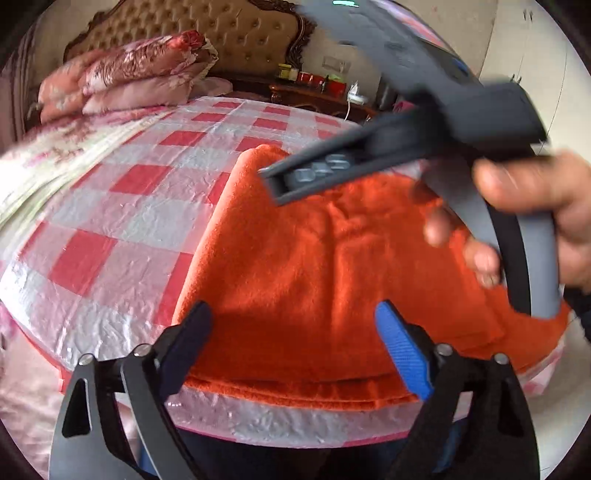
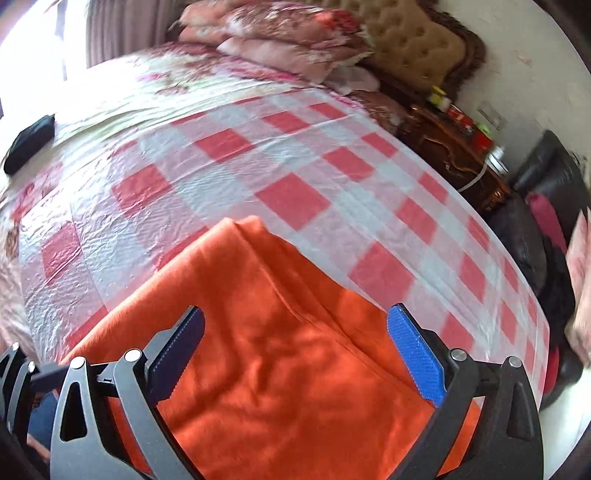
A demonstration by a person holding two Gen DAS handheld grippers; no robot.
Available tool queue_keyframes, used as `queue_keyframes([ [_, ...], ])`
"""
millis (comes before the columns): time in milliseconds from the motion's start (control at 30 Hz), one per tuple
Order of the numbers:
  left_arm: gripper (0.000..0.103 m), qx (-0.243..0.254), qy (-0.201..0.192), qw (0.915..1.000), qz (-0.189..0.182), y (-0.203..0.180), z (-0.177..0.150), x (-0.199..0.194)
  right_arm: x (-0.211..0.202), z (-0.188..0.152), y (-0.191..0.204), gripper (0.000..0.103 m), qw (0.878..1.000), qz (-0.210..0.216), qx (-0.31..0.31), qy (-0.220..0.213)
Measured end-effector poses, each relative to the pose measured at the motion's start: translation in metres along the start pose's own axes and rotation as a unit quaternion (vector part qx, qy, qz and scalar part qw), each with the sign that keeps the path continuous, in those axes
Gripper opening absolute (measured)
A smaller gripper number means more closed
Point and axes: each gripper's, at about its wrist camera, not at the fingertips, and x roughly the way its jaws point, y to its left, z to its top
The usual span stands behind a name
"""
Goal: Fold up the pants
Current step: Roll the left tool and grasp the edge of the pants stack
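The orange pants (image 1: 314,266) lie folded in layers on the red and white checked plastic sheet (image 1: 140,206) at the bed's near edge. They also show in the right wrist view (image 2: 280,362). My left gripper (image 1: 295,321) is open and empty, just above the near edge of the pants. My right gripper (image 2: 295,328) is open and empty, above the pants. In the left wrist view the right gripper tool (image 1: 424,140) crosses over the pants, blurred, held by a hand (image 1: 535,206).
A stack of pink floral quilts (image 1: 122,81) lies by the tufted headboard (image 1: 229,33). A wooden nightstand (image 2: 454,155) with small items stands beside the bed. A dark sofa (image 2: 535,221) is at the right. A black object (image 2: 29,144) lies on the floral bedspread.
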Motion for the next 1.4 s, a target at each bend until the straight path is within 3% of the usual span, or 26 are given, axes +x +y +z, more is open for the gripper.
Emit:
queue_keyframes([
  [100,0.068,0.02,0.001,0.9992,0.035,-0.004,-0.003,-0.001,0.022,0.009,0.008,0.096,0.999,-0.027,-0.015,0.021],
  [233,0.051,0.028,-0.001,0.9985,0.047,0.003,-0.007,-0.005,0.035,0.021,-0.013,0.097,0.999,-0.025,0.038,0.026],
  [367,0.051,0.038,-0.002,0.9981,0.049,0.004,-0.008,-0.005,0.041,0.029,-0.021,0.097,0.998,-0.018,0.058,0.017],
  [467,0.051,0.049,-0.006,0.9972,0.055,0.003,-0.01,-0.004,0.021,0.033,-0.029,0.096,0.995,-0.047,0.085,-0.027],
  [533,0.051,0.051,-0.009,0.9972,0.054,0.004,-0.01,-0.004,0.002,0.031,-0.037,0.096,0.991,-0.023,0.122,-0.044],
  [600,0.051,0.055,-0.013,0.9969,0.055,0.003,-0.012,-0.005,-0.006,0.023,-0.034,0.096,0.99,0.024,0.136,-0.027],
  [700,0.051,0.058,-0.014,0.9968,0.054,0.002,-0.013,-0.005,-0.005,0.003,-0.015,0.094,0.99,0.062,0.124,0.001],
  [833,0.051,0.063,-0.014,0.9963,0.056,0.0,-0.014,-0.006,0.019,-0.009,-0.001,0.094,0.994,0.015,0.108,0.032],
  [933,0.051,0.068,-0.013,0.9961,0.055,0.0,-0.014,-0.006,0.025,-0.012,-0.014,0.095,0.989,0.015,0.145,0.018],
  [1067,0.052,0.071,-0.013,0.9957,0.059,-0.001,-0.015,-0.006,0.029,-0.013,-0.032,0.097,0.982,-0.018,0.19,-0.004],
  [1133,0.052,0.075,-0.012,0.9954,0.058,-0.002,-0.014,-0.008,0.016,-0.019,-0.04,0.097,0.976,-0.04,0.211,-0.036],
  [1233,0.054,0.05,-0.036,0.997,0.047,0.007,-0.01,-0.025,-0.005,-0.03,-0.045,0.097,0.97,-0.008,0.234,-0.07],
  [1333,0.055,0.031,-0.062,0.9946,0.077,0.021,-0.004,-0.04,-0.008,-0.046,-0.037,0.097,0.972,0.022,0.228,-0.045],
  [1400,0.054,0.003,-0.05,0.9945,0.092,0.037,0.0,-0.038,-0.008,-0.06,-0.032,0.097,0.972,0.038,0.23,-0.033],
])
